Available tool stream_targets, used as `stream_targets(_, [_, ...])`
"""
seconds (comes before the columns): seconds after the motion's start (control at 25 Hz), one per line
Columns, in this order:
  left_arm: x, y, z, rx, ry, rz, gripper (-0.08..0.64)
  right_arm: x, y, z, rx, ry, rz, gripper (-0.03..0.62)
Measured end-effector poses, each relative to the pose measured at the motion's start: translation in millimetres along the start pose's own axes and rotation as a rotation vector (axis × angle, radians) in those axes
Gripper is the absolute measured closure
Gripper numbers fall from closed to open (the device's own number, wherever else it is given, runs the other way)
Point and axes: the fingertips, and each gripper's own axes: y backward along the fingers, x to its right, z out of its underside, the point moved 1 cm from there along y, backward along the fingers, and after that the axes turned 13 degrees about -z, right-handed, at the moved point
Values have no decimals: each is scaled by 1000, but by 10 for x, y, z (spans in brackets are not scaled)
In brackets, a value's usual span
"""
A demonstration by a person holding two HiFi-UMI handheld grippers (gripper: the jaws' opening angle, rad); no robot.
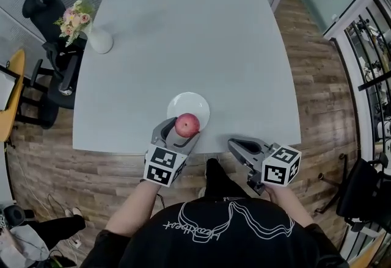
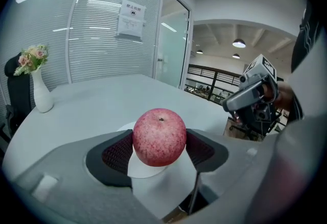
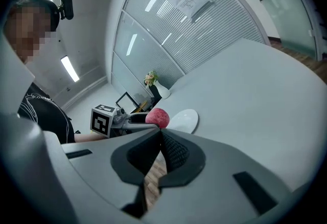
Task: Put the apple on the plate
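Observation:
A red apple [image 1: 187, 124] is clamped between the jaws of my left gripper [image 1: 183, 128], held just above the near edge of a white plate [image 1: 194, 105]. In the left gripper view the apple [image 2: 159, 137] fills the gap between the dark pads [image 2: 118, 153], with the plate [image 2: 148, 169] showing below it. My right gripper [image 1: 239, 146] is off the table's near edge, to the right, with its jaws closed together and nothing between them. From the right gripper view I see the apple [image 3: 158, 117] and the plate [image 3: 184, 120] beyond my own jaws.
The grey table [image 1: 195, 35] carries a white vase with flowers [image 1: 93, 32] at its far left corner. Dark office chairs [image 1: 58, 65] stand left of the table. Wooden floor [image 1: 317, 96] surrounds it, and a glass partition runs behind.

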Motion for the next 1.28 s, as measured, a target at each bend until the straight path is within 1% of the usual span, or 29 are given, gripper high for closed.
stream_targets(0.16, [-90,-207,76,-13,-6,-4,244,135,-16,36,-11,-11,20,581])
stream_targets(0.32, [-185,-387,155,-21,-16,-18,244,212,-75,8,-2,-26,19,581])
stream_targets(0.52, [-201,-556,188,-7,-41,-4,244,332,-99,-4,-7,-37,32,581])
stream_targets(0.6, [-203,-609,212,-7,-59,-5,244,355,-113,-31,4,-63,14,581])
stream_targets(0.68, [-192,-652,226,-6,-94,4,244,358,-122,-109,27,-79,-11,581])
stream_targets(0.8, [-174,-701,241,-8,-132,10,244,390,-118,-197,28,-66,-9,581])
stream_targets(0.96, [-212,-729,257,10,-104,14,244,417,-186,-226,13,-62,-7,581])
stream_targets(1.12, [-202,-743,252,38,-117,24,244,443,-225,-181,3,-78,-11,581])
stream_targets(1.28, [-212,-744,239,53,-105,38,244,510,-228,-179,7,-98,10,581])
